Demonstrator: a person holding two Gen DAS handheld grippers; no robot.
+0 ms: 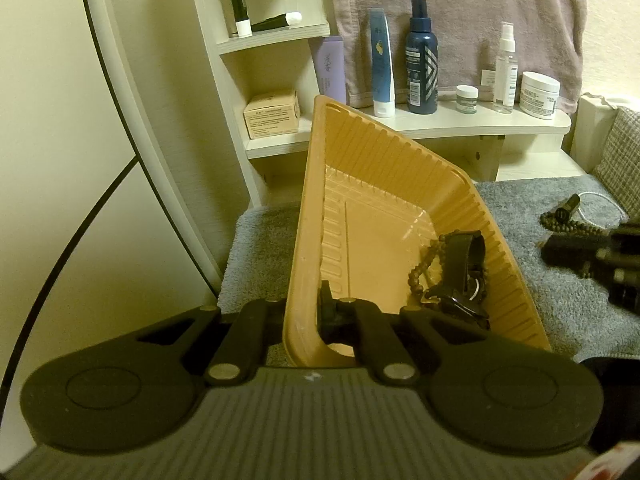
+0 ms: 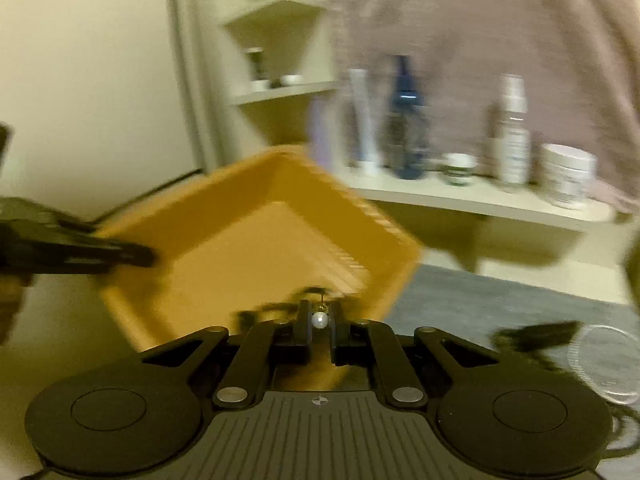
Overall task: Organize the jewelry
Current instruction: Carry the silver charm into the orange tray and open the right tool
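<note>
My left gripper [image 1: 303, 314] is shut on the near wall of the orange ribbed tray [image 1: 360, 152], which it holds tilted above the grey mat [image 1: 560, 304]. In the tray's low corner lie a brown bead bracelet [image 1: 420, 270] and a black strap watch [image 1: 466, 268]. My right gripper [image 2: 320, 316] is shut on a white pearl earring [image 2: 320, 321] with a small gold hook. It hangs just in front of the tray [image 2: 260, 232], over its near edge. The right wrist view is blurred by motion. The left gripper [image 2: 80, 252] shows at that view's left, on the tray's edge.
A string of dark beads [image 1: 570, 226] and a black clip lie on the mat at the right. A clear plastic lid [image 2: 606, 364] lies beside them. Behind the tray, a cream shelf [image 1: 460, 124] carries bottles, tubes and cream jars. A box [image 1: 272, 114] sits on a lower shelf.
</note>
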